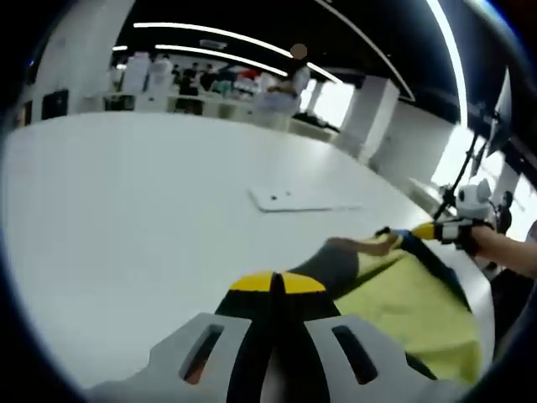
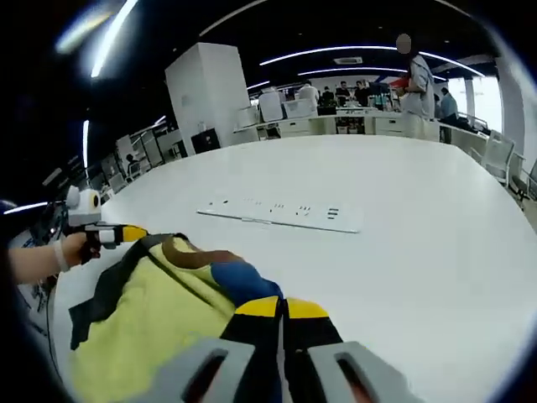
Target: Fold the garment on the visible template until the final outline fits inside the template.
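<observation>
Both sets of fingers, left gripper [image 1: 277,284] and right gripper [image 2: 284,309], are pressed together on edges of the yellow garment [image 2: 159,315], lifted between them. Ahead lies bare white counter [image 2: 403,210] and the flat template [image 2: 281,214].

left gripper [image 1: 273,285] — grey slotted jaws, yellow tips, blk centre | right gripper [image 2: 281,309] — same | white wristband [image 2: 59,254]

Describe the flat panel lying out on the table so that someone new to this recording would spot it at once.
On the big white table, look past the yellow garment toward the middle. There lies a thin white rectangular panel, flat, with small dark marks along it. It is the one rigid, straight-edged thing there, apart from the crumpled cloth.
</observation>
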Demonstrator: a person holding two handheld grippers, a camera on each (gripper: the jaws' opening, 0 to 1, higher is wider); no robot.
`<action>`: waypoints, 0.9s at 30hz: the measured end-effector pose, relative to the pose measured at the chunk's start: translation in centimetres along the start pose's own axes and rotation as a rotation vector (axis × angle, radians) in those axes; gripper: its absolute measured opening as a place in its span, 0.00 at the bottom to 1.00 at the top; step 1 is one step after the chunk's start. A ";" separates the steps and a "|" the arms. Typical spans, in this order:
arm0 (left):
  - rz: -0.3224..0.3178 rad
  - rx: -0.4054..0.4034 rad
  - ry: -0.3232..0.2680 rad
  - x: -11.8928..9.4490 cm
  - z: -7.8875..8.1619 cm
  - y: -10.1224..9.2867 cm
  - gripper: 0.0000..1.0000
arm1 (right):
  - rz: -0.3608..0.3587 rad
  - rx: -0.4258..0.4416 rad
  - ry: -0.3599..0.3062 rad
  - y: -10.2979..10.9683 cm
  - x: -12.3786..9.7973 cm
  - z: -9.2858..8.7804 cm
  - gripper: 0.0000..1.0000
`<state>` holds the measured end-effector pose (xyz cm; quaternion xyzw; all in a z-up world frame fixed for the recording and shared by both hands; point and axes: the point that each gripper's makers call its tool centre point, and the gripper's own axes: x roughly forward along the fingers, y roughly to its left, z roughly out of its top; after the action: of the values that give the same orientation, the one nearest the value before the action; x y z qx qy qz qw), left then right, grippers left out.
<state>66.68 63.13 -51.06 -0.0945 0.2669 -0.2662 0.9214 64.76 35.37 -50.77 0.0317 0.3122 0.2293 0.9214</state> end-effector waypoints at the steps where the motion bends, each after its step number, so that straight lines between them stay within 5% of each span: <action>1: -0.003 -0.007 -0.006 0.0 0.1 0.0 0.00 | 0.002 -0.013 -0.014 0.1 0.0 0.3 0.00; 20: 0.034 0.039 -0.008 2.1 0.5 0.8 0.00 | -0.015 -0.034 0.005 -1.1 2.1 0.5 0.00; 24: 0.000 0.053 -0.062 1.7 1.2 0.5 0.00 | 0.015 -0.002 -0.005 -0.6 2.0 0.5 0.00; 27: -0.004 0.081 -0.074 1.3 1.4 0.2 0.12 | 0.018 -0.008 -0.025 -0.4 2.0 0.8 0.13</action>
<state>68.48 62.66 -50.57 -0.0674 0.2212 -0.2752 0.9332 66.81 36.01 -51.30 0.0335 0.2993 0.2383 0.9233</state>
